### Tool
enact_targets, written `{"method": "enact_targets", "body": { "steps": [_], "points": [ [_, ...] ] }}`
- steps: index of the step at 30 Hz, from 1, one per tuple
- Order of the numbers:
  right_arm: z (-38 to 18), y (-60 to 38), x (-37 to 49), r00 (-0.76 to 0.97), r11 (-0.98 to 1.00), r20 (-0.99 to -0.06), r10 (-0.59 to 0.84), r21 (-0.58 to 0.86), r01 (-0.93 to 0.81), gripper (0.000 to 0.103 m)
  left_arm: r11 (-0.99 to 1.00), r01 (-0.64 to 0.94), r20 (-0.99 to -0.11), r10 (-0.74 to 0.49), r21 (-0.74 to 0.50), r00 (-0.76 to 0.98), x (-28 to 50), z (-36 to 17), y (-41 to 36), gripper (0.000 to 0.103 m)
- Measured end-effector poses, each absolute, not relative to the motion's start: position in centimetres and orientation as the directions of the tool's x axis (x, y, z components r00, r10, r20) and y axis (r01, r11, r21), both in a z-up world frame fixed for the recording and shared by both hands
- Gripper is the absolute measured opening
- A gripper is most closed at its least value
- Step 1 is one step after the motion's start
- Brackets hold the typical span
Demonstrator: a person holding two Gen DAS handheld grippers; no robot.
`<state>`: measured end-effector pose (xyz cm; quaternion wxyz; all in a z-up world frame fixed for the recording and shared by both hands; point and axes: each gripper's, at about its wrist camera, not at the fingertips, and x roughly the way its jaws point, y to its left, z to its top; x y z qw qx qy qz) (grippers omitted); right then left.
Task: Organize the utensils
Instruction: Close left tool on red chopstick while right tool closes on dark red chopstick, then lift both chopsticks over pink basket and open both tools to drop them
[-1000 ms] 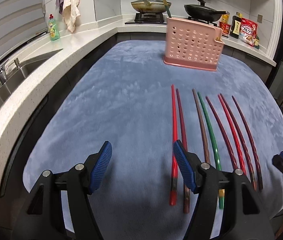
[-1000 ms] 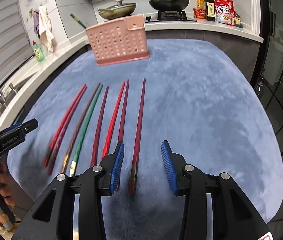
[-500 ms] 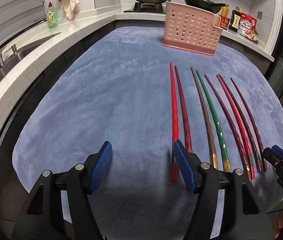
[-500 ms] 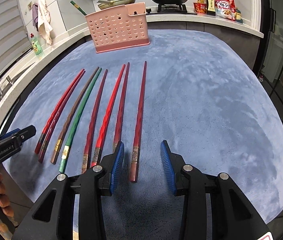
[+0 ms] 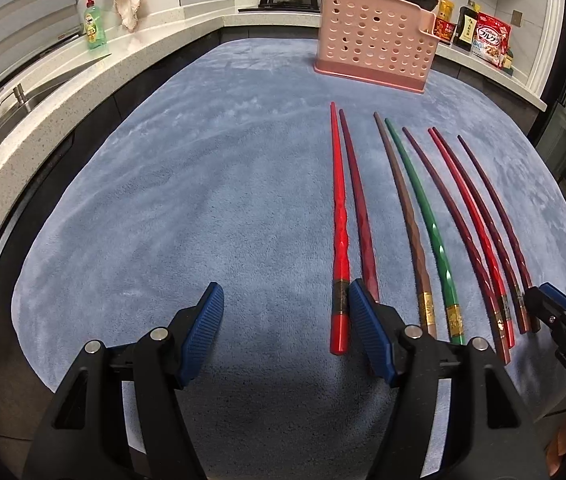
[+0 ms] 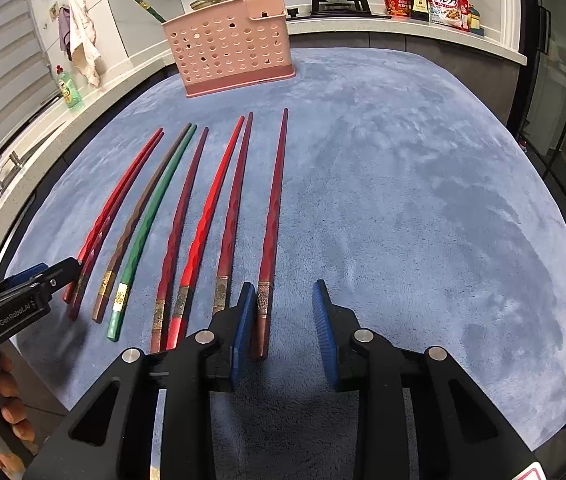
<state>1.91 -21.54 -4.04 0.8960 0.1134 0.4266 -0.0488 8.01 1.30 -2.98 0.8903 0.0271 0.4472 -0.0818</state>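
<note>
Both hands are lining up first picks from the chopsticks (image 6: pixel 187 216) lying on the blue mat (image 6: pixel 403 200), the pink holder (image 6: pixel 231 56) standing at twelve o'clock. The right gripper (image 6: pixel 283 320), jaws just closing, is bracketing the rightmost chopstick (image 6: pixel 273 216) without pinching it; the left gripper (image 5: pixel 283 328) is gaping wide around the leftmost red chopstick (image 5: pixel 339 220), gripping nothing. Next, I judge, each is needing to sink and pinch near the gold bands.

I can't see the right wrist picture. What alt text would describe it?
Eight chopsticks lie side by side on a blue cloth; the right gripper hangs low over their near ends, its blue fingers apart around the rightmost dark red chopstick, not pressing it. A pink perforated holder stands beyond; the left gripper shows at the left edge.
</note>
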Motion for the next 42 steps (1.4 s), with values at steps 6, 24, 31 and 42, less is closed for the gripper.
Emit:
{"method": "enact_targets", "body": {
  "steps": [6, 24, 31, 42],
  "points": [
    [-4.2, -21.5, 1.8, 0.632, 0.971, -0.775, 0.006, 0.156, 0.182, 0.028, 0.986, 0.167, -0.805, -0.11, -0.014, 0.583, 8.1, -3.4, 1.2, 0.064],
    [-4.2, -21.7, 1.7, 0.636, 0.973, -0.772, 0.0, 0.146, 0.178, 0.013, 0.988, 0.149, -0.801, -0.117, -0.036, 0.587, 8.1, -3.3, 1.8, 0.039],
    [-4.1, -21.6, 1.7, 0.633, 0.976, -0.774, 0.003, 0.141, 0.168, 0.008, 0.98, 0.185, -0.805, -0.165, -0.071, 0.569, 8.0, -3.1, 1.8, 0.014],
    [-3.2, -22.1, 1.5, 0.642, 0.968, -0.766, 0.027, 0.181, 0.175, 0.007, 0.973, 0.183, -0.818, -0.217, -0.139, 0.533, 8.1, -2.3, 2.4, 0.009]
  ]
}}
